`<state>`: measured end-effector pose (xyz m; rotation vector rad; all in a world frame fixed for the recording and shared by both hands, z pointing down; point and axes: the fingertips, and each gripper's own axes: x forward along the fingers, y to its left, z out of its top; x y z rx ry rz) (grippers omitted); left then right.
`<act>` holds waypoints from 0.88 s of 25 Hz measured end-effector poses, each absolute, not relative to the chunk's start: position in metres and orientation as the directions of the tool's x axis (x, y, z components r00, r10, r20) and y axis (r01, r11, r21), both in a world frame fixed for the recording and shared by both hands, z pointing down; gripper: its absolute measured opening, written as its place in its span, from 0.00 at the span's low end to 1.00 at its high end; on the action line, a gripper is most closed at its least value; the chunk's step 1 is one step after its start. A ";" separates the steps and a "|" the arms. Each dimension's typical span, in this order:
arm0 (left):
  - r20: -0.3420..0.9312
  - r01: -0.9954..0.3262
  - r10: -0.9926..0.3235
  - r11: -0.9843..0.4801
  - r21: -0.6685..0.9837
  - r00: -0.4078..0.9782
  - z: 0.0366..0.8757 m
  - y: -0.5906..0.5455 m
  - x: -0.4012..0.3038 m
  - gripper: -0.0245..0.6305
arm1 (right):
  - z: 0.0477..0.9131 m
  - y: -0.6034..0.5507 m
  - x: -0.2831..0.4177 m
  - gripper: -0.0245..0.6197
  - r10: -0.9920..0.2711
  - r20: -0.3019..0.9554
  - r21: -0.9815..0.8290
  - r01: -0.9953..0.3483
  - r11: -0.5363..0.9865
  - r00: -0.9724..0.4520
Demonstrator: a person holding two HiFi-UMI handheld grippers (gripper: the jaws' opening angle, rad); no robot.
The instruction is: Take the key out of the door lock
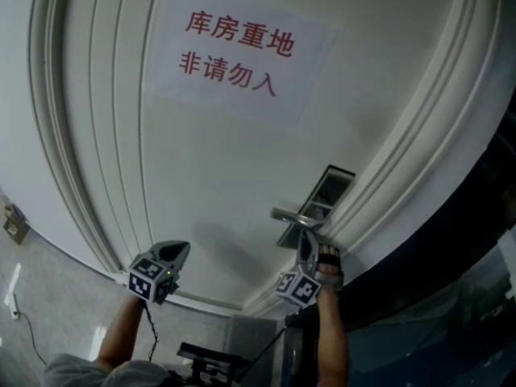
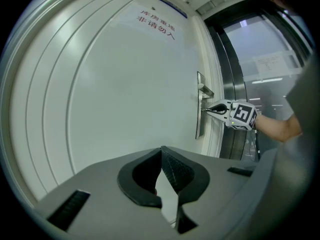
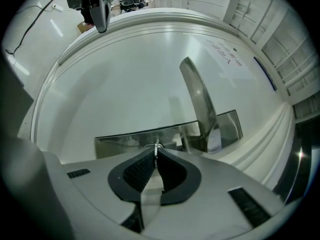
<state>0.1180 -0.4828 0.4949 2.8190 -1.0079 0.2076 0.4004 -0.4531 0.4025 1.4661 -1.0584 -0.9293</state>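
Right gripper view: your right gripper (image 3: 156,157) pinches the key (image 3: 157,147) between its tips; your left gripper (image 2: 161,153) is clenched, empty.

Perhaps storeroom entrance: sign (image 1: 235,53) on door (image 1: 218,184)

A paper sign (image 1: 242,51) with red characters is posted left of a steel-framed glass partition (image 2: 250,49).

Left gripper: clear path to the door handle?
Probably yes. Only bare door lies between the left gripper and the handle; the right gripper, shut on the key, sits just beneath it.
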 end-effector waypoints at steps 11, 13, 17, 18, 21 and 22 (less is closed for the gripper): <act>0.177 -0.637 -0.618 -0.766 0.085 0.766 0.495 -0.480 0.115 0.03 | 0.404 -0.453 0.400 0.07 -0.949 0.008 0.998 -0.061 -0.011 0.315; 0.181 -0.637 -0.617 -0.766 0.085 0.766 0.496 -0.479 0.113 0.03 | 0.404 -0.454 0.399 0.07 -0.949 0.010 0.998 -0.069 -0.012 0.316; 0.183 -0.638 -0.617 -0.765 0.088 0.765 0.498 -0.477 0.110 0.03 | 0.404 -0.453 0.397 0.07 -0.947 0.010 0.999 -0.050 -0.007 0.320; 0.182 -0.639 -0.618 -0.765 0.087 0.765 0.498 -0.477 0.109 0.03 | 0.404 -0.453 0.395 0.07 -0.949 0.012 0.998 -0.061 -0.007 0.314; 0.175 -0.639 -0.620 -0.764 0.085 0.765 0.496 -0.477 0.107 0.03 | 0.403 -0.454 0.392 0.07 -0.952 0.013 0.997 -0.072 -0.009 0.305; 0.173 -0.640 -0.621 -0.764 0.085 0.764 0.495 -0.477 0.107 0.03 | 0.402 -0.454 0.392 0.07 -0.952 0.012 0.997 -0.072 -0.011 0.306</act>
